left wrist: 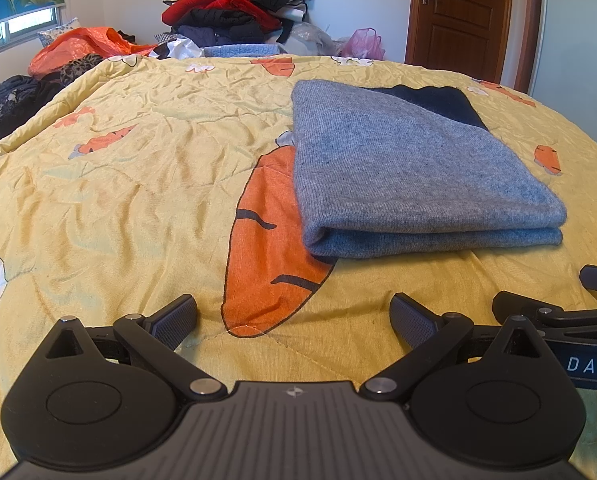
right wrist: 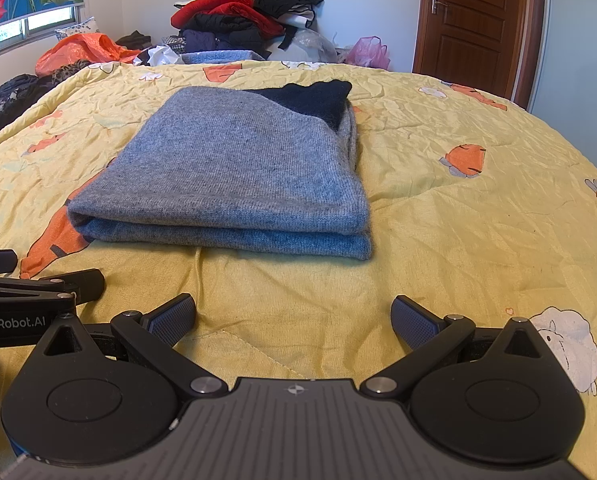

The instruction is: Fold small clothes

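A grey knit garment (left wrist: pixel 410 172) with a dark navy part at its far end lies folded in a neat rectangle on the yellow carrot-print quilt (left wrist: pixel 130 184). It also shows in the right wrist view (right wrist: pixel 242 172). My left gripper (left wrist: pixel 294 320) is open and empty, low over the quilt, short of the garment and to its left. My right gripper (right wrist: pixel 294 320) is open and empty, just in front of the garment's folded near edge. Each gripper shows at the edge of the other's view: the right one (left wrist: pixel 554 312), the left one (right wrist: pixel 38 280).
A tall pile of red, black and dark clothes (left wrist: pixel 238 8) stands beyond the far edge of the bed. An orange plastic bag (left wrist: pixel 78 46) and dark clothes (left wrist: pixel 14 96) lie at the far left. A pink bag (left wrist: pixel 364 44) and a brown door (left wrist: pixel 462 16) are at the back right.
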Demonstrator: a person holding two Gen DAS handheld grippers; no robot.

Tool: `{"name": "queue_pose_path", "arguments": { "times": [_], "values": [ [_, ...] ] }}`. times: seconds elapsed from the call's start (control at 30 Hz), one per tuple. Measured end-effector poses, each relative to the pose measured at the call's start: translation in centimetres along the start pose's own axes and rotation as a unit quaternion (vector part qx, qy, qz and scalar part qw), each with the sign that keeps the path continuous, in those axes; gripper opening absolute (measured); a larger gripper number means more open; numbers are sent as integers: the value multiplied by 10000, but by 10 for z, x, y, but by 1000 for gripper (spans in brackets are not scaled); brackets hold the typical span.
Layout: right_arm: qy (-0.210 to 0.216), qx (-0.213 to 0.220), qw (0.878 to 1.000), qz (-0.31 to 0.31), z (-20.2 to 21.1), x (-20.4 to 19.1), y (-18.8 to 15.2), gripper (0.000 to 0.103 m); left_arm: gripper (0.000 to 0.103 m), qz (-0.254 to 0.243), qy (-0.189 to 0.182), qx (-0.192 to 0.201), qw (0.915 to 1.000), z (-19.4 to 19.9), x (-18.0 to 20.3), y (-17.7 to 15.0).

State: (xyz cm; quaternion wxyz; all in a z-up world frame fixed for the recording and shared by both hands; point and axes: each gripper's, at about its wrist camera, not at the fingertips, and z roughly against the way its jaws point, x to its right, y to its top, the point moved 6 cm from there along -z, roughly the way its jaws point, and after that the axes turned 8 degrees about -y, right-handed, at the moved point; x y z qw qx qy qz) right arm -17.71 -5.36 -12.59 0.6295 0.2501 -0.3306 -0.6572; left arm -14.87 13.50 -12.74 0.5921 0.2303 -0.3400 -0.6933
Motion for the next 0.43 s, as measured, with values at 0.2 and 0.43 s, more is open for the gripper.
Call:
{"name": "queue_pose_path", "arguments": {
  "times": [0.2, 0.43],
  "values": [
    [3, 0, 10000, -3, 0, 0, 0, 103, 103, 14, -54, 24, 10000, 0, -1, 1],
    [-3, 2, 10000, 1, 0, 0, 0, 103, 103, 1, -104, 28, 9999, 0, -1, 1]
  ]
}}
